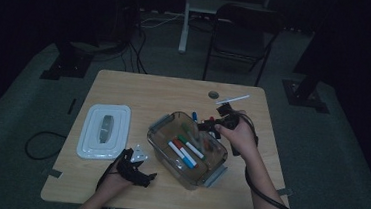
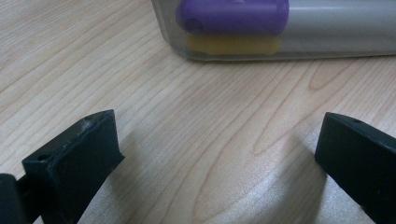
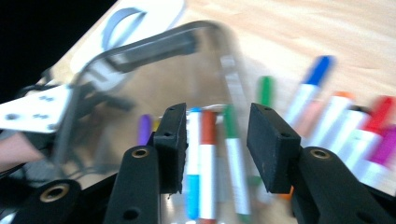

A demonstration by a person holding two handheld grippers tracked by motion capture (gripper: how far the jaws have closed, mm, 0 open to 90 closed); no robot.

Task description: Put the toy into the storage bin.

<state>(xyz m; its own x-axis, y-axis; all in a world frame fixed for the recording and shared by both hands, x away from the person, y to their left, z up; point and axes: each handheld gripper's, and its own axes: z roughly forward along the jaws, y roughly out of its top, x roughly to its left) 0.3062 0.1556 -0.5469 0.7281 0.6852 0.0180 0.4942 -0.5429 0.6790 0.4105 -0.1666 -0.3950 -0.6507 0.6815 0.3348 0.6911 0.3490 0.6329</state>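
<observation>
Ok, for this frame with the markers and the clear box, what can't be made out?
- High view: right gripper jaws, too small and dark above the clear box.
- High view: the object on the white lid, too dim to identify.
- Right gripper view: loose markers on the table, motion-blurred and cut by the right edge.
- Left gripper view: purple-capped marker inside the box, cut by the top edge.

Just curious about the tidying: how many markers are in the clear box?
5: purple atop yellow; blue, red, green side by side. Others may be hidden.
</observation>
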